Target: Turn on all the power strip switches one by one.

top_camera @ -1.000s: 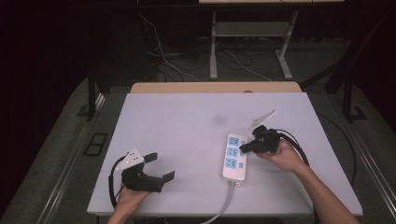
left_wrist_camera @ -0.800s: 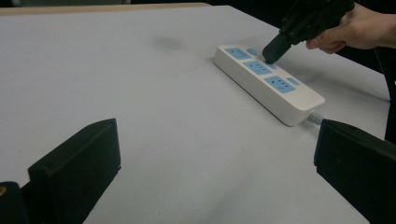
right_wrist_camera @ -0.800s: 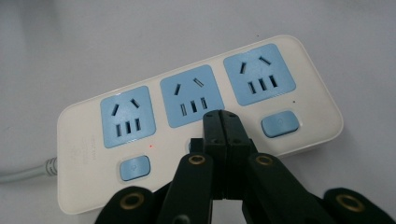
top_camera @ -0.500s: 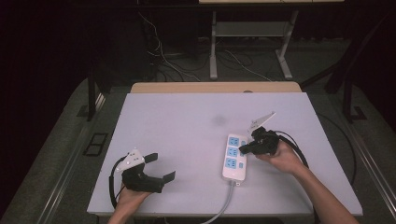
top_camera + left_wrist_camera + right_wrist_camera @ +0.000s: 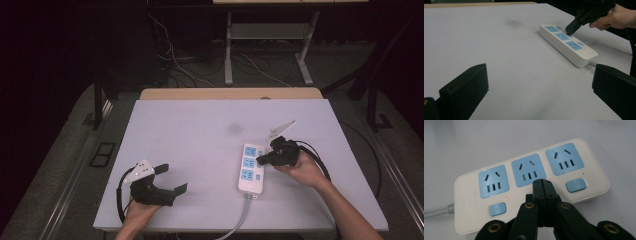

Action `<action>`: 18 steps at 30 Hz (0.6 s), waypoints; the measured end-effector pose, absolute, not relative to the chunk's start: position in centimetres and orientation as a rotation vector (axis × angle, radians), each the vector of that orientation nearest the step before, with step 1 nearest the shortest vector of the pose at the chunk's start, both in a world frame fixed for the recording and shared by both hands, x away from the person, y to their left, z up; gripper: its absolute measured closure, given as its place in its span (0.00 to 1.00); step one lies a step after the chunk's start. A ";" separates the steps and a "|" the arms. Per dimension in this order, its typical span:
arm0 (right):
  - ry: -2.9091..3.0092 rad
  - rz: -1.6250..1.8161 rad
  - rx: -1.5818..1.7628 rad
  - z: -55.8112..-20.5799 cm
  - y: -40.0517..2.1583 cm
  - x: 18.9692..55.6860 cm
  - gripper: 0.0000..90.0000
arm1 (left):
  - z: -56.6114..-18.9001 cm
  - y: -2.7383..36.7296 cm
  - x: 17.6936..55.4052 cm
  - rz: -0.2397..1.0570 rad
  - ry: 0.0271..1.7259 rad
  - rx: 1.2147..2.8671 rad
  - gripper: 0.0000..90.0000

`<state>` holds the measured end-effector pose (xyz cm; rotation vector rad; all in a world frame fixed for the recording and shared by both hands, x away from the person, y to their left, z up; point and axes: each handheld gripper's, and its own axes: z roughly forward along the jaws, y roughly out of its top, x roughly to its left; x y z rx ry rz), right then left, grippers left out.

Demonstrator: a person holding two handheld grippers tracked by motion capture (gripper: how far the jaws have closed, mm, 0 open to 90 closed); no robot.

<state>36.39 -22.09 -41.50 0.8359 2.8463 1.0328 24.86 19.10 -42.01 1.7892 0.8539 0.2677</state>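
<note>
Right gripper [image 5: 542, 185], jaws pressed together with nothing between them, tip on the middle switch area of the white power strip [image 5: 251, 168] at the table's [image 5: 200, 130] right-centre. Left gripper [image 5: 170, 180] rests near the front-left edge, jaws wide apart and empty, well apart from the strip.

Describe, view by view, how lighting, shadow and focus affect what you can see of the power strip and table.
High view: white table evenly lit, surroundings dark, power strip small but clear. Left gripper view: near jaws soft, strip casts a faint shadow. Right gripper view: strip sharp, sockets crisp, shut right gripper overlaps its middle.
</note>
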 end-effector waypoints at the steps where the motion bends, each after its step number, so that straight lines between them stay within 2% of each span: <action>1: 2.845 1.027 0.833 -41.5 -22.1 36.3 1.00 | -42.0 19.1 24.9 0.267 0.854 1.789 0.00; 18: 2.896 1.057 0.820 -40.4 -22.2 36.1 1.00 | -42.0 19.2 24.9 0.265 0.855 1.789 0.00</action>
